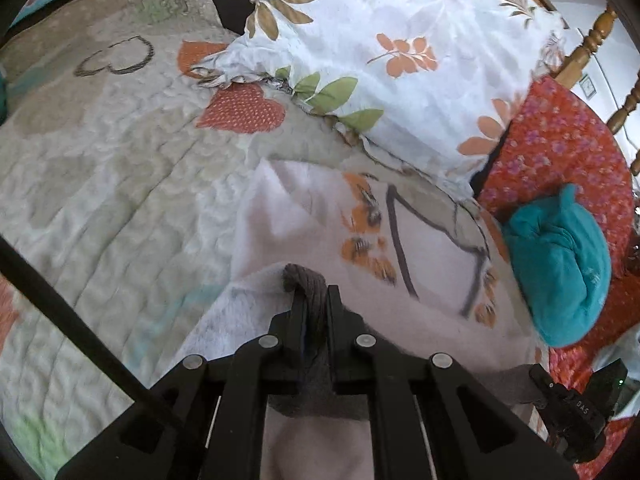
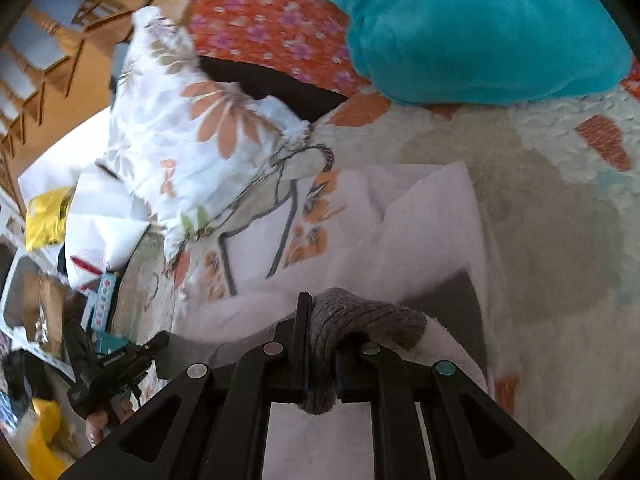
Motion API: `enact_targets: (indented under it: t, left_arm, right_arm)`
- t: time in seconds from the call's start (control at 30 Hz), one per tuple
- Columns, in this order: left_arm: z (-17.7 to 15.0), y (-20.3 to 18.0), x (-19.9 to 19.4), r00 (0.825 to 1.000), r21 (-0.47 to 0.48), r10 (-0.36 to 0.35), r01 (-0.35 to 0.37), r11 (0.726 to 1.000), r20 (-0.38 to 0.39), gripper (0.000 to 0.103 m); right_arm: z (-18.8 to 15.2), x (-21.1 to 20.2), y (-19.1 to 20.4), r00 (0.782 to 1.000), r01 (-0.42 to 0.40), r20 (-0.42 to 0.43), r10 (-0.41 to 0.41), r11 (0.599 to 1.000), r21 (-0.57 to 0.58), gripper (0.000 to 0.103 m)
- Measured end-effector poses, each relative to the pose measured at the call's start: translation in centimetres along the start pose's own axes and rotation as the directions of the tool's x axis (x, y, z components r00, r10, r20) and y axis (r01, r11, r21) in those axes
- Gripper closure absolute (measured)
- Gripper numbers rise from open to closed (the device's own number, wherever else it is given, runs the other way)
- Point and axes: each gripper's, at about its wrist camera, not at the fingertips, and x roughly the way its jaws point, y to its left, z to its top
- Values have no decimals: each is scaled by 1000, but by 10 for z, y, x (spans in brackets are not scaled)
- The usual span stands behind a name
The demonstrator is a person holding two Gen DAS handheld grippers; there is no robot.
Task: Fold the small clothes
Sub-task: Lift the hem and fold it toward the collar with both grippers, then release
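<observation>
Grey ribbed cuff [image 1: 310,280] of white garment [image 1: 304,220] clamped in both grippers

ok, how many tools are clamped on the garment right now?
2. Left tool pinches one grey ribbed cuff of the pale fleece garment; right tool pinches another.

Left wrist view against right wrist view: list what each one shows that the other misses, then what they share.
Only the left wrist view shows the black heart outline on the quilt.

Only the right wrist view shows the yellow bag and scattered papers off the bed's edge.

Both show a gripper shut on the grey ribbed hem of the white garment: left gripper, right gripper. Both also show the floral pillow, teal cloth bundle and red floral fabric.
</observation>
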Motion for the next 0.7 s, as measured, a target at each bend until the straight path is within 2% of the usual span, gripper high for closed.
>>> enact_targets:
  t: [0.07, 0.1, 0.13, 0.17, 0.2, 0.23, 0.27, 0.3, 0.43, 0.57, 0.6, 0.7]
  left_arm:
    - [10, 4, 8, 999, -30, 7, -6, 1000, 35, 90]
    - [14, 7, 10, 999, -47, 13, -10, 999, 52, 78]
    - [19, 11, 11, 998, -69, 14, -10, 998, 64, 60]
    - [22, 14, 11, 997, -90, 16, -9, 996, 73, 54]
    - [25, 19, 9, 996, -114, 18, -7, 993, 88, 48]
    - [27, 23, 7, 995, -127, 15, -3, 992, 97, 46]
    - [29, 25, 5, 995, -130, 14, -2, 992, 97, 45]
    - [30, 26, 4, 996, -125, 17, -5, 992, 92, 44]
    - [27, 24, -4, 995, -72, 52, -46, 996, 83, 42]
    - [22, 15, -10, 994, 47, 84, -87, 995, 63, 39]
    - [20, 13, -7, 994, 80, 97, -101, 992, 49, 35]
    - [12, 8, 13, 992, 160, 122, -114, 980, -37, 34]
  right_arm:
    - [12, 17, -12, 999, -38, -1, 38, 999, 39, 92]
    - [17, 22, -17, 999, -45, 3, 45, 998, 52, 91]
    - [22, 28, -20, 999, -49, 7, 49, 997, 61, 90]
    - [25, 32, -23, 999, -45, 10, 44, 997, 64, 86]
    - [27, 34, -23, 999, -37, 14, 37, 997, 62, 76]
    - [30, 36, -22, 1000, -18, 25, 17, 999, 50, 69]
    - [31, 36, -21, 999, 1, 40, -3, 999, 40, 52]
    - [32, 35, -21, 998, 20, 60, -22, 999, 33, 43]
    - [38, 29, -28, 995, 36, 89, -39, 999, 40, 42]
    - [38, 22, -24, 990, 69, 122, -71, 997, 27, 42]
    - [38, 20, -21, 988, 81, 129, -83, 996, 20, 42]
    - [35, 18, -15, 984, 111, 141, -109, 994, -12, 41]
